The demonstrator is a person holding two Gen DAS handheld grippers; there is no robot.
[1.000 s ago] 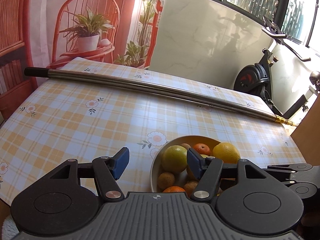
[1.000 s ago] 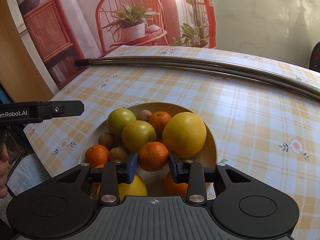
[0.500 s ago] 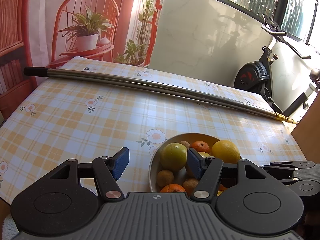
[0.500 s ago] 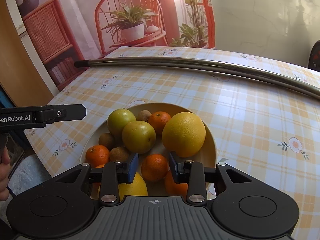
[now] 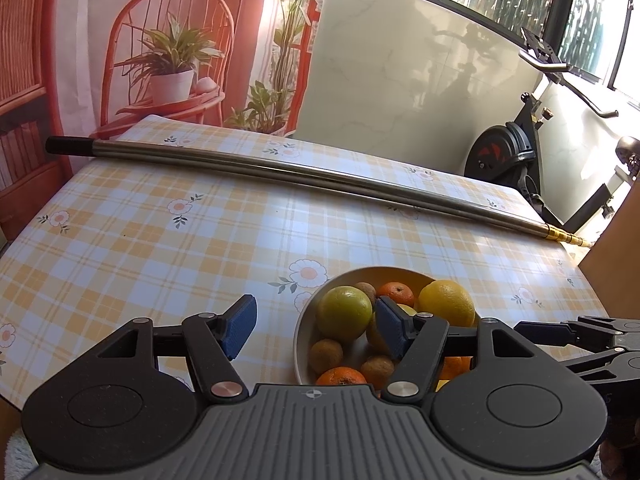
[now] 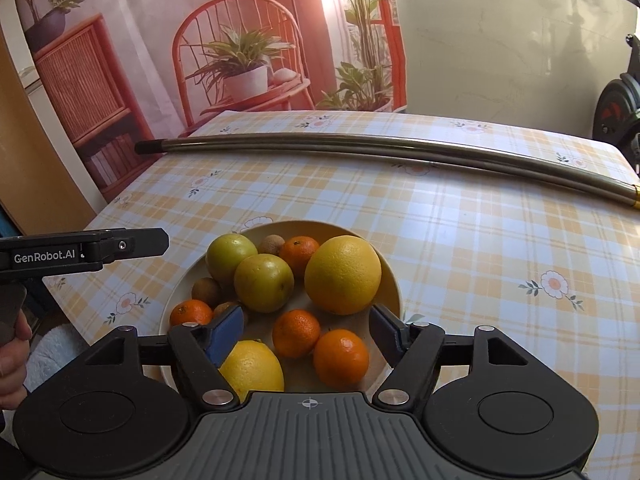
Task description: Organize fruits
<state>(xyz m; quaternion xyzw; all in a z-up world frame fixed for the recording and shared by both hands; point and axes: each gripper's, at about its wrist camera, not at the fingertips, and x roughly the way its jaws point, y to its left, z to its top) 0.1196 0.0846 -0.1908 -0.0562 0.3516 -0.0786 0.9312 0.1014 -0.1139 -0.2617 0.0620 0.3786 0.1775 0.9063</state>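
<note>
Sitting in a cream bowl near the desk's near edge, the fruits fill it almost to the rim: a large yellow-orange citrus on the bowl's right side, two green-yellow round fruits touching each other to its left, a small mandarin and a brown kiwi-like fruit behind them at the far rim, two more brown ones and a mandarin along the left rim, and a lemon with two mandarins at the near side. The right gripper hovers over that near side, its jaws having just been opening and now standing wide, with the two mandarins lying loose below and between the blue pads, neither pad pressing on any fruit. The left gripper sits at the bowl's left rim, jaws also wide and holding nothing; one pad is over the bare cloth, the other over the fruits. From the right wrist view the left gripper's black body enters from the left edge, a hand on its handle. The desk wears a yellow plaid cloth with small flowers. A long metal pole lies across it near the far edge, well apart from the bowl. Beyond the far right corner stands an exercise bike.
</note>
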